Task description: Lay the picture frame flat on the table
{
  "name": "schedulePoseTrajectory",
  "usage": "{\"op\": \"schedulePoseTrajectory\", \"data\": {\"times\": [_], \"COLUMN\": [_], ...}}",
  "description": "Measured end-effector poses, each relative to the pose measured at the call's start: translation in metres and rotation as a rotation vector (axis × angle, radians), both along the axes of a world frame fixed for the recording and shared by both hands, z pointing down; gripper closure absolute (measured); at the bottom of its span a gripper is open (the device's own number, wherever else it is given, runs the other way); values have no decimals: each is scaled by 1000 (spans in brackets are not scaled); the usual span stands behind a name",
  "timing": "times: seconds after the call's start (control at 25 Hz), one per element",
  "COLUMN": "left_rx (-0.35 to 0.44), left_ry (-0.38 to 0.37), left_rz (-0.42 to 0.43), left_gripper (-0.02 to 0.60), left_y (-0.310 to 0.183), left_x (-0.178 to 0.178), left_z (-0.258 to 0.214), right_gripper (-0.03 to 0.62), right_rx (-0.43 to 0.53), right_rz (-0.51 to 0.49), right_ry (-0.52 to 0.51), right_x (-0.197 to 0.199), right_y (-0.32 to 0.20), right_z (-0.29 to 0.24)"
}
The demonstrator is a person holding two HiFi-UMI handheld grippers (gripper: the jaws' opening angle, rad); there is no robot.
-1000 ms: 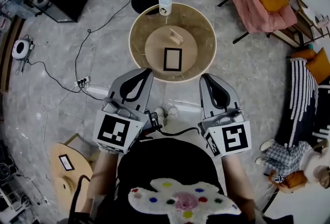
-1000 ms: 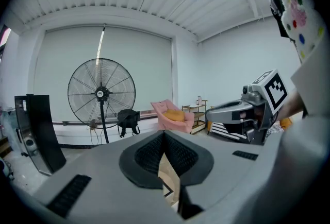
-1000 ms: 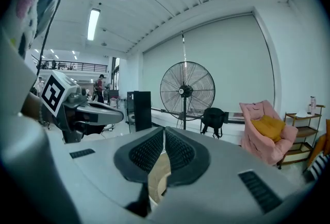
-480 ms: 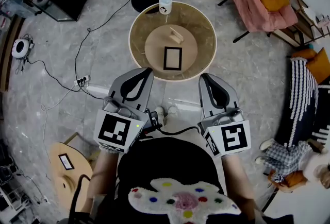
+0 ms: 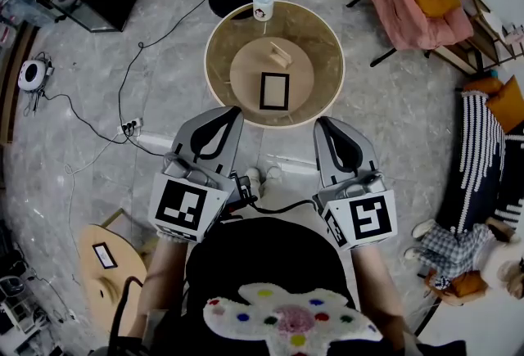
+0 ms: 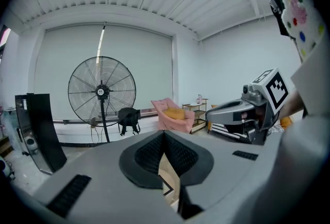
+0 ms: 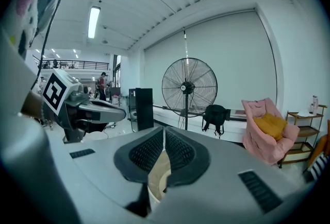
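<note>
Picture frame (image 5: 274,92) lies on the inner wooden disc of the round table (image 5: 219,68). From the head view it appears flat and face up, just in front of a small wooden block (image 5: 280,56). A cup (image 5: 262,2) stands at the table's far edge.

On the left, the left tool (image 5: 233,112) is held low by the person's body, well short of the table. Its ribbed pads are pressed together at the tips with nothing between them. On the right, the right tool (image 5: 321,123) mirrors it, closed but for a sliver and empty, also short of the near rim.

Judging by this, the laying-down looks finished and both hands are at rest. If anything is left, it is only to confirm that the frame sits fully flat. That would call for reaching forward over the near rim and opening a tool first.

Compared with a second ago, nothing has changed. Frame, block and cup keep their places, and both tools have stayed put and closed.
</note>
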State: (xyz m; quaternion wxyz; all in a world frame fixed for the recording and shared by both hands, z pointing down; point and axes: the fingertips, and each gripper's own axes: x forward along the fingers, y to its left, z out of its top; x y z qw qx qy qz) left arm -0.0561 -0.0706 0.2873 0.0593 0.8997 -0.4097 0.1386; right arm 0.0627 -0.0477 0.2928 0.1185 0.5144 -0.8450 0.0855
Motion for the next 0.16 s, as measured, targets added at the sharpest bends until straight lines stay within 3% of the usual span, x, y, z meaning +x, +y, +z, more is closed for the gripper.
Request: {"op": "schedulePoseTrajectory", "data": {"times": [0.16], "left_rx": [-14], "left_ry": [7], "left_rz": [-6], "left_gripper": [565], "left_y": [0], "left_x": [0], "left_z": [1], "right_gripper": [554], "right_rx": [-4], "right_rz": [-1], "right_ry": [4], "right_x": [0], "right_y": [1], "right_z": [1]}}
